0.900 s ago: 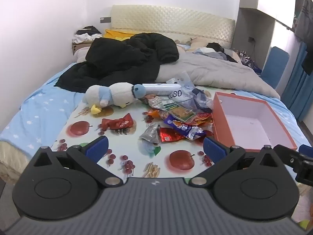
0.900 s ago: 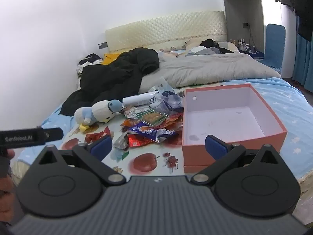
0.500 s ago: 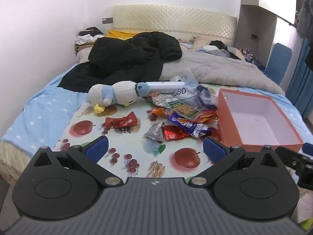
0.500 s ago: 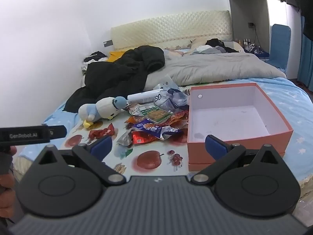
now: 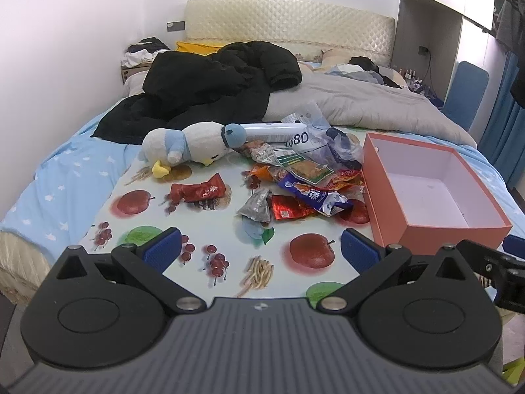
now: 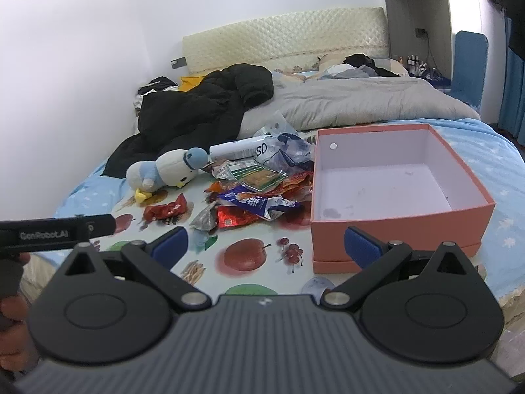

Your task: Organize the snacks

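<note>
Nearest, the left gripper [image 5: 261,249] hangs over the near edge of a fruit-printed mat [image 5: 203,229] laid on the bed, its blue pads [image 5: 162,249] spread wide with nothing between them. The right gripper [image 6: 265,246] is just as wide and empty, its right pad in front of the near wall of the pink box [image 6: 393,223].

On the mat beyond the left gripper, a lone red snack packet [image 5: 198,192] lies to the left, apart from the rest. To its right a grey foil packet [image 5: 257,208] touches a flat red packet [image 5: 290,211], and a blue-and-white wrapper [image 5: 311,195] lies over that one's far edge. Behind them the main snack pile [image 5: 295,167] heaps green, orange and clear wrappers right up against the left wall of the box, which is open and holds nothing.

Farther on, a white-and-blue plush toy [image 5: 187,146] lies on its side at the mat's far left, with a white tube [image 5: 272,131] beside its head. Beyond are a black jacket [image 5: 210,88], a grey duvet [image 5: 361,105] and the quilted headboard [image 5: 288,37].
</note>
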Demonstrator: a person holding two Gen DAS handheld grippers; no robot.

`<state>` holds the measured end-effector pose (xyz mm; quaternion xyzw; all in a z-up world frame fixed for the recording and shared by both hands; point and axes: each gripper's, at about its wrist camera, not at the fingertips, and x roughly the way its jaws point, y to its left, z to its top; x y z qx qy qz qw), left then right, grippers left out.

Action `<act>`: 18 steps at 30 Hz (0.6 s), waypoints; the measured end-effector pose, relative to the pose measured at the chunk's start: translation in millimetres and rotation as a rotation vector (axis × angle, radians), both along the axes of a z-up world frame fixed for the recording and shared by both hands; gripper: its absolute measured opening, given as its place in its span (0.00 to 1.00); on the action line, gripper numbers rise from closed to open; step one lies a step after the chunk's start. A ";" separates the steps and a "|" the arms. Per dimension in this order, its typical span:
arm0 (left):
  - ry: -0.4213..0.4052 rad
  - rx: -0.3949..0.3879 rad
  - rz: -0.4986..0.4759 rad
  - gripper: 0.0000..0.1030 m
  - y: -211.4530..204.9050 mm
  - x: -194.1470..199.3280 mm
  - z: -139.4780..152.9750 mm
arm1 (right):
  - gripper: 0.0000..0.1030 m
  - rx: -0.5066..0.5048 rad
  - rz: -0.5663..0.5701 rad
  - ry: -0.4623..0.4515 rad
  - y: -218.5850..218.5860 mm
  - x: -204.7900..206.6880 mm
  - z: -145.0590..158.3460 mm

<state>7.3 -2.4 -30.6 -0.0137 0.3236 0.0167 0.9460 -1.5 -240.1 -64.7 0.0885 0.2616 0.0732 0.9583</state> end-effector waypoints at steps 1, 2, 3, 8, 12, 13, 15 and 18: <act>0.000 -0.001 0.000 1.00 0.5 -0.7 0.2 | 1.00 -0.002 -0.001 -0.003 0.1 -0.2 0.2; -0.002 -0.002 -0.002 1.00 0.5 -0.9 -0.2 | 1.00 -0.004 -0.002 -0.003 0.1 -0.4 0.6; -0.004 -0.002 -0.002 1.00 0.0 -0.7 0.5 | 1.00 -0.005 -0.002 -0.001 0.3 -0.3 1.4; -0.007 -0.006 -0.010 1.00 -2.9 -4.1 1.3 | 1.00 -0.014 0.001 -0.004 -0.3 -1.1 2.8; -0.008 -0.006 -0.018 1.00 -5.9 -5.3 2.7 | 1.00 -0.015 -0.001 -0.010 -3.2 -3.2 4.7; -0.009 -0.006 -0.020 1.00 -6.4 -6.0 2.9 | 1.00 -0.017 -0.001 -0.011 -3.9 -3.8 4.7; -0.009 -0.005 -0.021 1.00 -6.5 -6.3 3.6 | 1.00 -0.018 -0.002 -0.010 -5.2 -4.7 4.8; -0.009 -0.005 -0.020 1.00 -7.8 -6.5 3.8 | 1.00 -0.015 -0.001 -0.006 -6.1 -5.1 5.0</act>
